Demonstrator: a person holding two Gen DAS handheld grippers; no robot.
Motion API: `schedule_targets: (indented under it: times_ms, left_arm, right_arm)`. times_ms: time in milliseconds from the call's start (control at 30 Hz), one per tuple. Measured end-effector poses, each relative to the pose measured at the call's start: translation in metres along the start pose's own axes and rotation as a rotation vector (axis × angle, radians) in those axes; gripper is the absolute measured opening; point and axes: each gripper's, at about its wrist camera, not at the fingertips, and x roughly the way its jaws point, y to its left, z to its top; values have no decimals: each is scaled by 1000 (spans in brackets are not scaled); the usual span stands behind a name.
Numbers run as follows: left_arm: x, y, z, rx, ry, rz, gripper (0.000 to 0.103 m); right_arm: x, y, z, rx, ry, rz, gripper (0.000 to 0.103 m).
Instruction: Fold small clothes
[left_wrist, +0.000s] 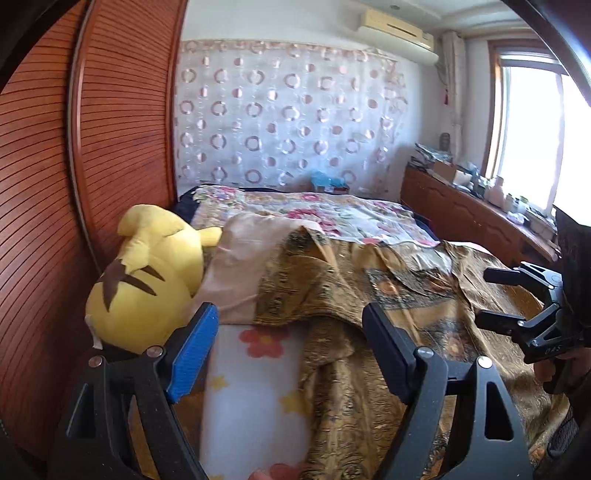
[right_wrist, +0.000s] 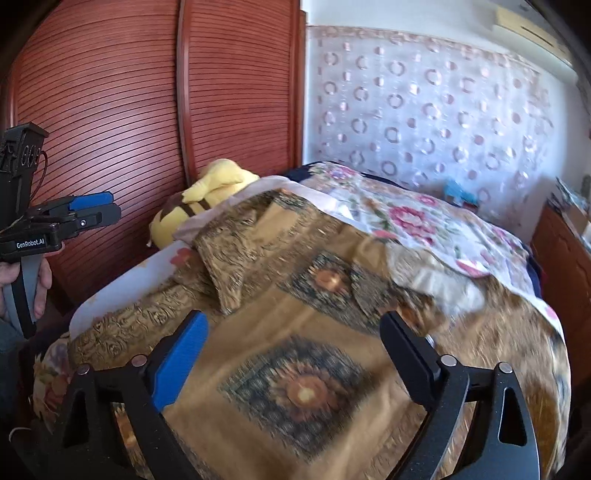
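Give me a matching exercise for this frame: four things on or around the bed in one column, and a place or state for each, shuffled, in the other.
Things
1. yellow plush toy with brown stripes
2. gold and brown patterned cloth
3. left gripper
4. white wall-mounted air conditioner

Places or states
A. high on the wall, near the window
B. spread across the near part of the bed
C. open, holding nothing
D. at the bed's edge, beside the red-brown slatted wardrobe

Pairs: 1-D, 2-B, 3-C, 4-A
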Motion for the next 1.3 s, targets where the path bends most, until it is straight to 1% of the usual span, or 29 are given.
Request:
schedule_targets:
  times_ms: [100,200,267,333,367,467,600,667,767,800,867,900,933,967,1000,1033,1167,1233,1300]
  left_arm:
    - [0,8,-6,-17,-10,24,81]
    - [0,14,-11,-32,1,21,81]
    - [0,18,-15,-34,9,25,81]
    - [1,21,-18,-36,15,29,81]
    - [-2,25,-21,-37,18,29,81]
    - [-2,30,-25,-42,32,34,81]
    - [-3,35,-32,-51,42,35,81]
    - [-3,36,-34,-51,46,39,81]
    - [-4,38,-37,-53,52,34,81]
    - [-4,37,-38,-52,54,33,81]
    - [-4,37,-39,-49,58,32,81]
    - [-3,36,-40,-48,59,32,81]
    - [-3,36,-40,-48,60,30,81]
    - [-2,36,-41,-49,61,28,81]
    - [-1,35,-41,-48,63,27,81]
    - [-1,34,-42,-46,65,28,81]
    - [1,28,-42,-40,65,11,81]
    - [4,23,-41,-30,71,9,81]
    - [5,19,-39,-23,66,-1,81]
  right_arm:
    - [22,10,18,-53,10,34,90]
    - [46,20,34,-78,25,72,89]
    - [64,26,44,-91,41,100,81]
    - [80,34,52,-109,60,128,77]
    - [89,39,56,-126,74,142,73]
    - [113,56,64,-186,120,179,67]
    - [142,77,77,-259,160,193,66]
    - [156,87,80,-288,190,181,66]
    - [176,90,79,-336,250,148,66]
    - [182,90,78,-349,275,142,63]
    - [191,91,77,-373,302,111,47]
    - [192,89,79,-373,300,102,42]
    - [193,87,81,-365,293,97,33]
    - [193,85,84,-353,285,95,19]
    - [193,82,86,-345,275,90,14]
    - [191,78,88,-338,262,88,11]
    - [173,56,92,-229,189,101,10]
    - [161,41,94,-145,124,96,10]
    - [149,16,92,-16,63,78,10]
